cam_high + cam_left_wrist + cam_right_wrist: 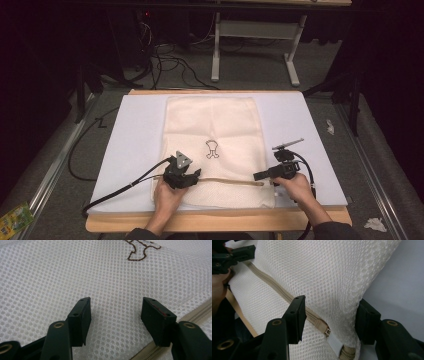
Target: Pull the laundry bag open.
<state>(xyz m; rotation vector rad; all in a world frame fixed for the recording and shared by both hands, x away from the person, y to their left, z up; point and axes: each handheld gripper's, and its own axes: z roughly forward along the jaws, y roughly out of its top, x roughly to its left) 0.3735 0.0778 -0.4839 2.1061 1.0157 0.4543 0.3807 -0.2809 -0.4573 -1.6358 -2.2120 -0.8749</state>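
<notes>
- Mesh bag [212,150]: white, netted fabric, lying flat on a pale sheet [135,145] over the wooden table [210,220]; both grippers sit at its near edge; a small brown outline emblem [212,149] lies beyond and between them.
- Zipper [227,181]: beige, running straight from the left gripper to the right gripper along the bag's near edge; in the right gripper view its pull [325,330] lies between that gripper's jaws, toward the left one, next to a white tab [335,343].
- Left gripper [115,312]: jaws wide apart, nothing between them but flat mesh; pads hover over or rest on the fabric, contact not clear; the zipper passes just under its right jaw; the emblem [140,250] sits ahead of the tips.
- Right gripper [331,315]: jaws standing wide, straddling the bag's bunched corner; the right jaw sits against the fabric's outer edge, the left jaw on the mesh beside the zipper; whether the pads squeeze the fabric cannot be told.
- Hands: left hand [167,197] and right hand [295,186] each behind their gripper, at the table's near edge.
</notes>
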